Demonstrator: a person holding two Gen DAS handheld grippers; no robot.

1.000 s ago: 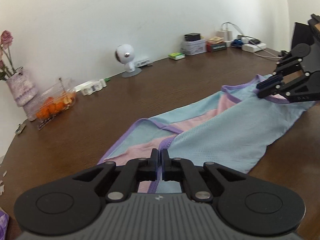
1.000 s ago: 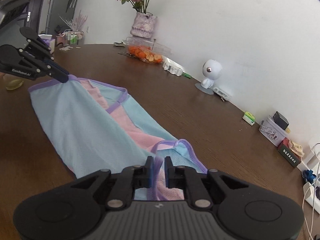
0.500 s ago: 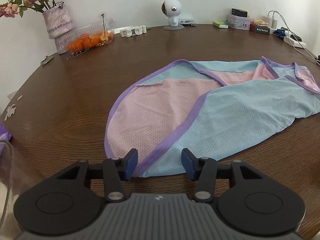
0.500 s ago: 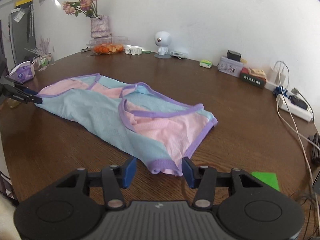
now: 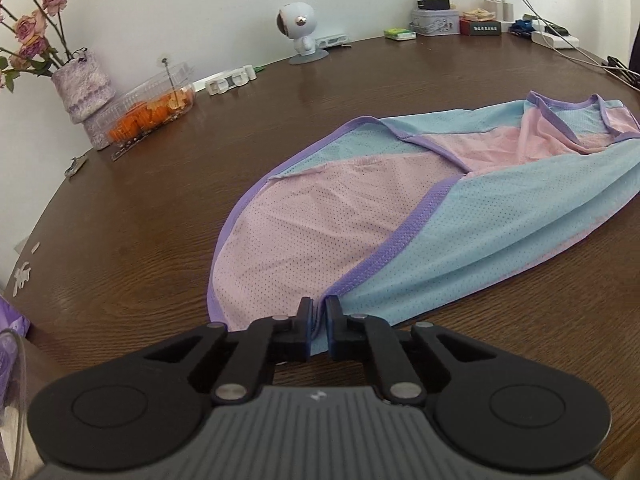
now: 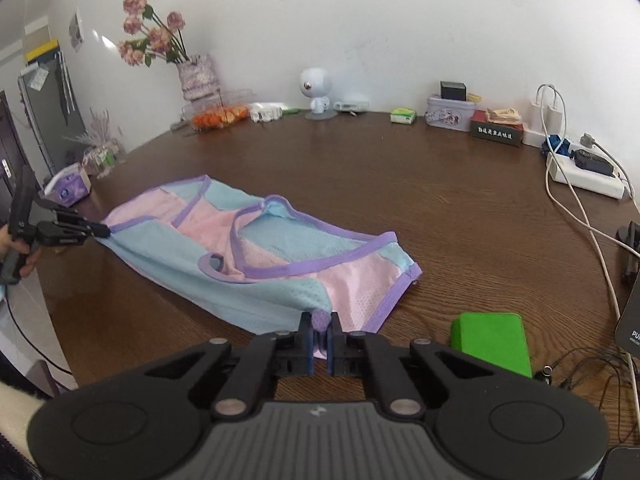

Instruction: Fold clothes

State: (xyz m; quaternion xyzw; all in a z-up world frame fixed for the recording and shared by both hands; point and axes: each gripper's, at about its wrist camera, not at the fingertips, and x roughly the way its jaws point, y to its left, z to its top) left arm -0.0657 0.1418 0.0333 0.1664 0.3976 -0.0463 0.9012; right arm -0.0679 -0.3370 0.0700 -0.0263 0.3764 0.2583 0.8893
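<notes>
Clear plastic box (image 5: 150,110), upper left, holds orange fruit; left gripper (image 5: 318,330) and right gripper (image 6: 320,338) each pinch the garment (image 5: 400,240).

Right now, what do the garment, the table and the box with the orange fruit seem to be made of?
The garment looks like thin synthetic mesh, matte: tiny holes cover the pink and blue panels, with purple ribbed trim. The table looks like dark wood or wood veneer, semi-glossy: grain lines show and it reflects light. The box seems to be clear thin plastic: the orange fruit shows through.
</notes>
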